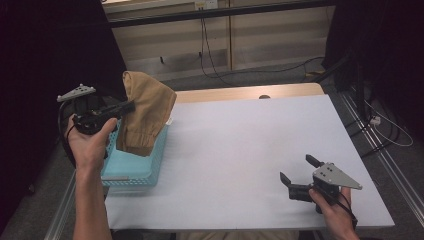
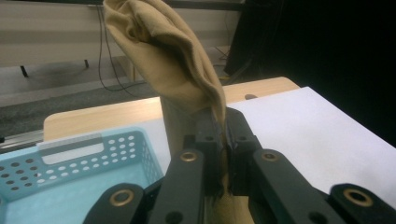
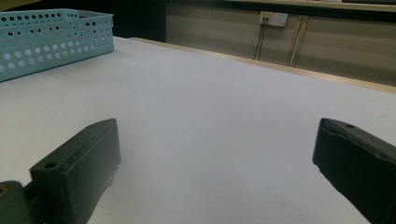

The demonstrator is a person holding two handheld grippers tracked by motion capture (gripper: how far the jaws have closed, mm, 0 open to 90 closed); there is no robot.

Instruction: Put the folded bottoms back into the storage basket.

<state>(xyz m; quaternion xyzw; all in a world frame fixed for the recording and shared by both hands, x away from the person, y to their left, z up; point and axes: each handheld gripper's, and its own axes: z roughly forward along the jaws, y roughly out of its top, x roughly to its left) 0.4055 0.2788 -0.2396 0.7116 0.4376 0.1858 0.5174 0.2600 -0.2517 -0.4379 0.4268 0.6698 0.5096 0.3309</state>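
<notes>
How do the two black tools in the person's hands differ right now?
The left tool is shut on tan trousers, lifted above the blue basket; the right tool stands open, holding nothing. The left is raised at the table's edge; the right sits low over the white table. Both are black and two-jawed.

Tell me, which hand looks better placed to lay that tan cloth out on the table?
Probably the left. Its left gripper is already clamped on the tan cloth above the blue basket. The right gripper rests open, far across the white table.
</notes>
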